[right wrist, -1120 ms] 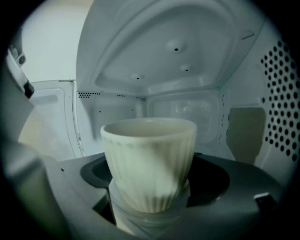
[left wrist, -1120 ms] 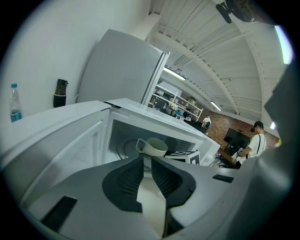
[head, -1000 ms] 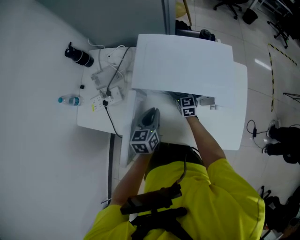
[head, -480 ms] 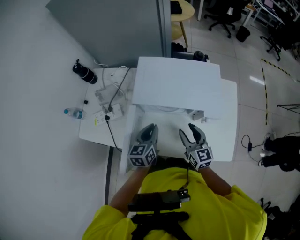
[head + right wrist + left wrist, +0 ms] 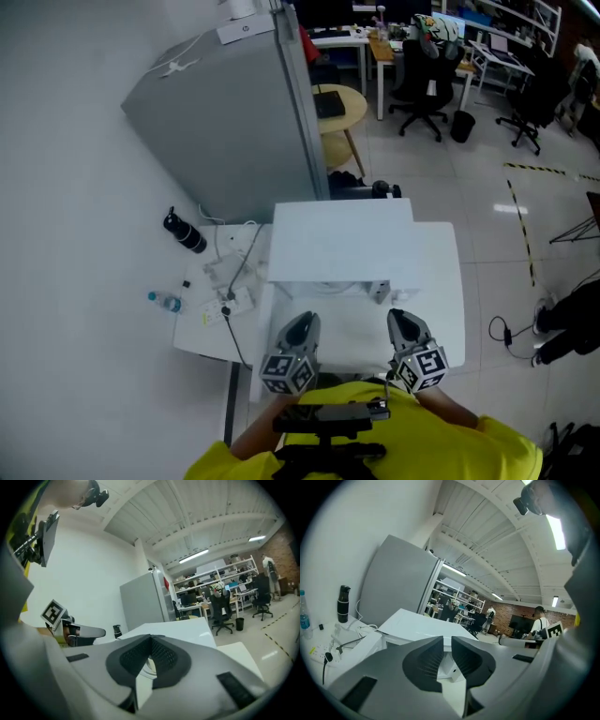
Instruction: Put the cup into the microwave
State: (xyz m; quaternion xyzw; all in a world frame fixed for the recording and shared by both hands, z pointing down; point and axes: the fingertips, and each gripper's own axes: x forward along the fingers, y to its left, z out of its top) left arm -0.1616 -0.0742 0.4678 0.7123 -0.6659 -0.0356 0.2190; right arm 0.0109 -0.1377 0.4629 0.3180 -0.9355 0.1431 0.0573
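The cup itself cannot be picked out for certain: only a curved white rim shows under the near edge of the microwave, inside its mouth. That is probably where the cup sits, though the rim may belong to the turntable. Neither gripper carries it. The left gripper hangs over the near left of the white surface with its jaws drawn almost together, a thin slit between them and nothing in it. The right gripper hangs at the near right, its jaws met at the tips and likewise empty. A small white block sits just in front of the mouth, toward its right. The step looks like the retreat after placing, and it goes well if both grippers come straight back toward the person, level and clear of the mouth and that block, so nothing nudges the cup. Whether a door remains to be closed cannot be told. A power strip with its cables and a black bottle lie off to the left, well apart from the work. A second ago the right gripper reached deep under the microwave's top. Half a second ago it was out with its jaws apart, and now it is back by the body with them together. The left gripper has barely shifted, and the head view takes in more of the room
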